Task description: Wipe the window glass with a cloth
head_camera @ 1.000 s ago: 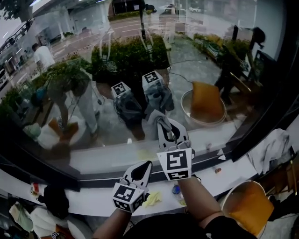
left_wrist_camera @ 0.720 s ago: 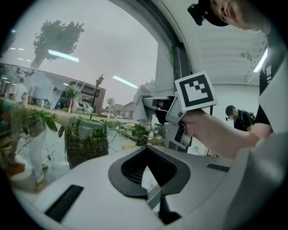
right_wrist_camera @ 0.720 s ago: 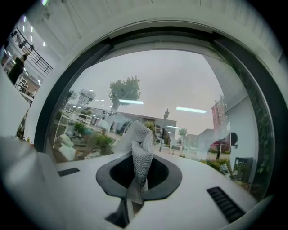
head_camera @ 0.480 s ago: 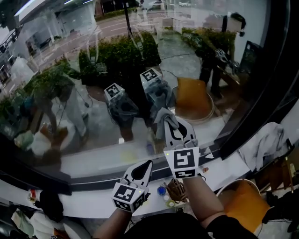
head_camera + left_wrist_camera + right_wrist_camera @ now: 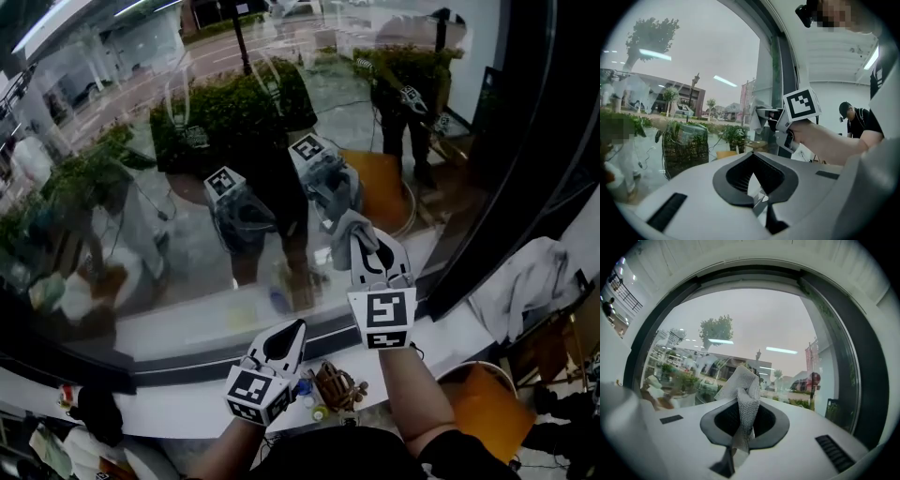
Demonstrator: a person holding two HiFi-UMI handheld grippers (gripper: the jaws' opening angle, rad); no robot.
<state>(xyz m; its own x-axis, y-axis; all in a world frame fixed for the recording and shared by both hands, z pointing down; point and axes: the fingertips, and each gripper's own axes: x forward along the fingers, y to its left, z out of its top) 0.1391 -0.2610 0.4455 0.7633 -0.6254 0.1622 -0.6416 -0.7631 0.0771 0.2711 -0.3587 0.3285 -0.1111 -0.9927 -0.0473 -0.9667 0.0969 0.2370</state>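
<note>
Right gripper view: the cloth (image 5: pixel 743 397) stands bunched between the closed jaws of the right gripper (image 5: pixel 364 246). Its top is against the glass (image 5: pixel 169 216), where it meets its own reflection. The left gripper (image 5: pixel 296 330) hangs lower, over the white sill (image 5: pixel 178 412), jaws together on nothing. Small clutter (image 5: pixel 330 386) on the sill beside it is too small to name. A dark frame (image 5: pixel 506 178) bounds the glass at right. Beyond it lie a white rag (image 5: pixel 525 286) and an orange basin (image 5: pixel 492 412), partly behind the right forearm.

The white sill (image 5: pixel 178 412) carries a brown bundle (image 5: pixel 334 385) and a black heap (image 5: pixel 94 409).
</note>
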